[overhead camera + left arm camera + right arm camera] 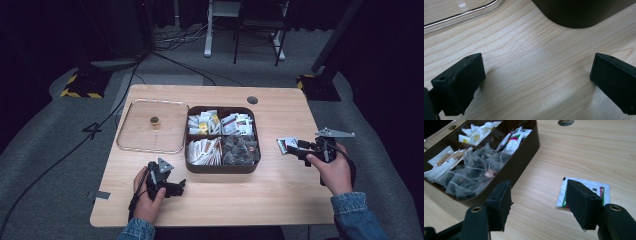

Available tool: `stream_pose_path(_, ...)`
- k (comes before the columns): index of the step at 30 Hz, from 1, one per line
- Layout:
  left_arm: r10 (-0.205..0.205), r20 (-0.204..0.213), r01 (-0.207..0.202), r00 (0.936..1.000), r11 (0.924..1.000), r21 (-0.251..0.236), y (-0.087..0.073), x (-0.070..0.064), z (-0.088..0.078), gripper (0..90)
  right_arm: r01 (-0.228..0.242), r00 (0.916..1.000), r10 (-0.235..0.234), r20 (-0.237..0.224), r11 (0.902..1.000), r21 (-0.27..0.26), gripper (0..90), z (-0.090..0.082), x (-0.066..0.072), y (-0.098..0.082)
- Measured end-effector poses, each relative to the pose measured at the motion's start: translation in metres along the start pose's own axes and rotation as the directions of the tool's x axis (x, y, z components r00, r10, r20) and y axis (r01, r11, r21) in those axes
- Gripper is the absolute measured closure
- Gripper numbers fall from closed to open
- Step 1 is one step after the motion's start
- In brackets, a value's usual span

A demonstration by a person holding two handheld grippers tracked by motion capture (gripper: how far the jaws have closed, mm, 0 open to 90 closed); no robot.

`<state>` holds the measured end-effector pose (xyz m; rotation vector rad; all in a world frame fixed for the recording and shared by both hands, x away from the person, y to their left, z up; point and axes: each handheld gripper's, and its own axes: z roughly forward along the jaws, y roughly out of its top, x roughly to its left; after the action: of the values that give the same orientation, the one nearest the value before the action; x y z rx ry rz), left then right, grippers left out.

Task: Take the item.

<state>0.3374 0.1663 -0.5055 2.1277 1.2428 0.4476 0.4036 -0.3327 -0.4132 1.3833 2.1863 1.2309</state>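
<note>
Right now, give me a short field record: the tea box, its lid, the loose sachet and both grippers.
box: dark brown four-compartment tea box, open, mid-table
lid: clear lid with brass knob, flat on the table left of the box
sachet: white, red and green tea sachet, flat on the table right of the box
right gripper: open, empty, sachet beyond one jaw
left gripper: open, empty, over bare wood

A recording studio: black curtains (pixel 30 45), floor cables (pixel 180 62) and weighted stands (pixel 82 82) surround one table (pixel 280 190).

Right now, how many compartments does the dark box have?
4. The box holds a back-left compartment and a back-right one with packets, a front-left one with white sachets, and a front-right one with mesh bags.
</note>
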Motion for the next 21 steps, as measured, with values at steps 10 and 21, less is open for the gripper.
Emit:
stream_pose_path(10,0.000,0.000,0.000,1.0000,1.0000,0.000,0.000,0.000,0.000,0.2,0.027,0.9993,-0.027,-0.026,0.9996,0.001,38.9,-0.019,0.022,-0.023)
stream_pose_path(21,0.000,0.000,0.000,1.0000,1.0000,0.000,0.000,0.000,0.000,0.2,0.078,0.9939,-0.077,-0.080,0.9969,0.011,40.7,-0.019,0.044,-0.049)
